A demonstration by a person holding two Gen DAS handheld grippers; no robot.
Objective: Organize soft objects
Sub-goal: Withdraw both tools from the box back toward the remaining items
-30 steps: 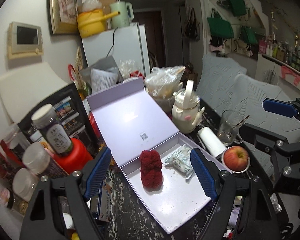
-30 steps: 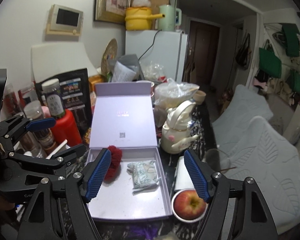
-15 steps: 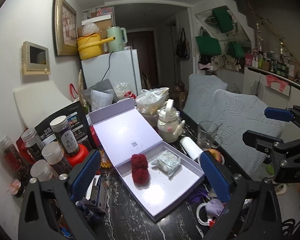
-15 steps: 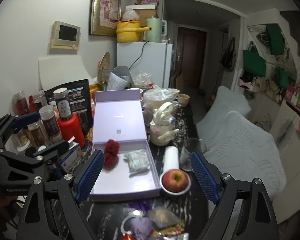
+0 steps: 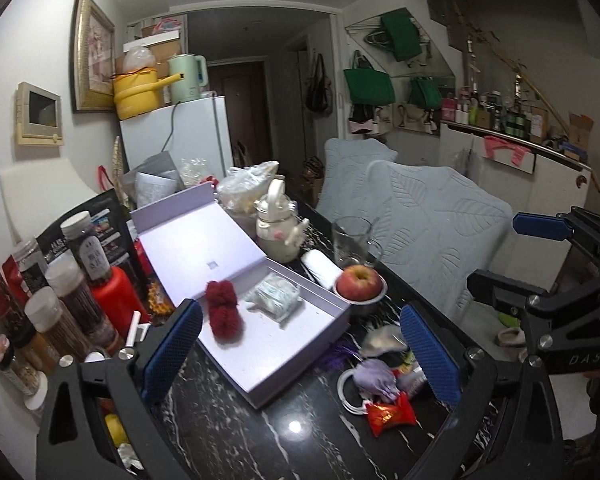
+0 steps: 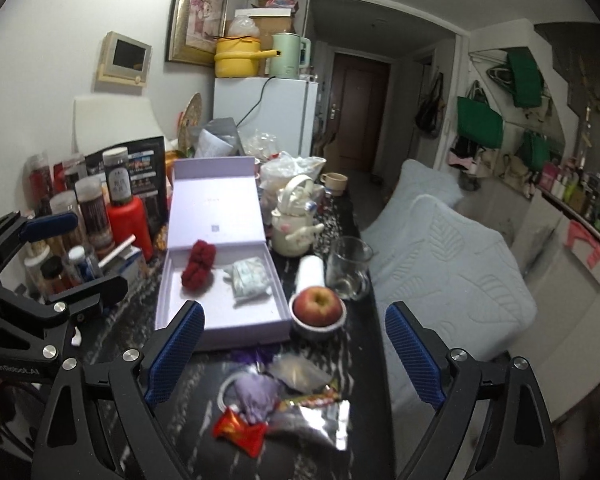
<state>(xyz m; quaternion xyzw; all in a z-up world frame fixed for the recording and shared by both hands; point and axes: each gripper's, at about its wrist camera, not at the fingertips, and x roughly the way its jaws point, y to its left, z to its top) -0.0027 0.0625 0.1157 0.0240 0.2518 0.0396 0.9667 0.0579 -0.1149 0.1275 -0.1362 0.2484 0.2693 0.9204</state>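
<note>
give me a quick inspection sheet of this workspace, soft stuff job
surface: black marbled table, crowded along the wall side.
job's things: red pompom and pale soft packet lie apart inside the open lilac box; purple pouch lies on the table outside it.
clutter: apple in a bowl, glass mug, teapot, jars, snack wrappers.
grippers: left claw and right claw open, jaws have just been opening, nothing between them.
cables: black cord on the fridge.
surroundings: covered chairs, green bags on the wall.
</note>
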